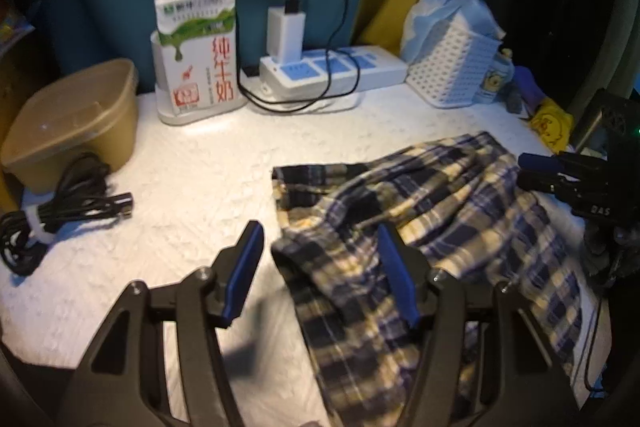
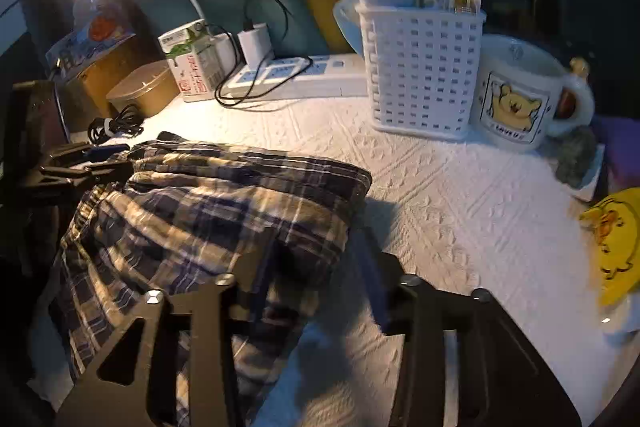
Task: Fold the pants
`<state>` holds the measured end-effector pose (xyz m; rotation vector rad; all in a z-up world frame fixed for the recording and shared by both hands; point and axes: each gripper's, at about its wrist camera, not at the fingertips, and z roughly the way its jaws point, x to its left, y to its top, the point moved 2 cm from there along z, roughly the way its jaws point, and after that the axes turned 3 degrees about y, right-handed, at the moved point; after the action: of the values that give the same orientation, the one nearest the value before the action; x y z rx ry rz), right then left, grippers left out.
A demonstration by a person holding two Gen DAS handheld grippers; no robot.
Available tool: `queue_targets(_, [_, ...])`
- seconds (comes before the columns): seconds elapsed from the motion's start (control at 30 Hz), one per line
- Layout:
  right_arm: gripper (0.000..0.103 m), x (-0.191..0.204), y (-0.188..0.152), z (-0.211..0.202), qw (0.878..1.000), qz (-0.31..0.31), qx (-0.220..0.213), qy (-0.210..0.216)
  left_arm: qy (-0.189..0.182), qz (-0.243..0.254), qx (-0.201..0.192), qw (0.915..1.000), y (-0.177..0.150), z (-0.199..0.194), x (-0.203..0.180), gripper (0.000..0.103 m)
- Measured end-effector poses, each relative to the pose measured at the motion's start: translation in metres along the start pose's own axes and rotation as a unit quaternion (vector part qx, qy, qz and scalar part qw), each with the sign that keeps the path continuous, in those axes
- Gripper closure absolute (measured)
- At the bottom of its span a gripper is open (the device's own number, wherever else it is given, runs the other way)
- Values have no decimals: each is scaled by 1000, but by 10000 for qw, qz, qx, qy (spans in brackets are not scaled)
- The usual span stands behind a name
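The plaid pants (image 1: 432,227) lie crumpled on the white quilted cover (image 1: 192,195), in blue, black and cream checks. My left gripper (image 1: 318,239) is open, its blue pads (image 1: 248,259) standing either side of the pants' near left corner without pressing it. In the right wrist view the pants (image 2: 208,211) form a folded bundle. My right gripper (image 2: 316,267) straddles the bundle's near right corner with a gap between cloth and right finger, so it is open. Each gripper shows in the other's view: the right gripper (image 1: 532,171) at the pants' right edge, the left gripper (image 2: 92,163) at their left.
Along the back stand a brown lidded box (image 1: 76,119), a milk carton (image 1: 196,47), a power strip (image 1: 332,71) with charger and black cord, and a white basket (image 2: 420,67). A coiled black cable (image 1: 60,215) lies left. A bear mug (image 2: 520,91) and yellow item (image 2: 616,243) sit right.
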<state>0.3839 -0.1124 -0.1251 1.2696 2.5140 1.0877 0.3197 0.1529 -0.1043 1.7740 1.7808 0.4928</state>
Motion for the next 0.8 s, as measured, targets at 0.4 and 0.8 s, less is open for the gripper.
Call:
queue_targets(0.4, [52,-12,12,35,9977,141,213,622,-531,-121,200,9983,2,27,6,41])
queue_targets(0.8, [81,-11,19,43,9954,204,69,939,-909,117,-26,9958,-3,22,-15,76])
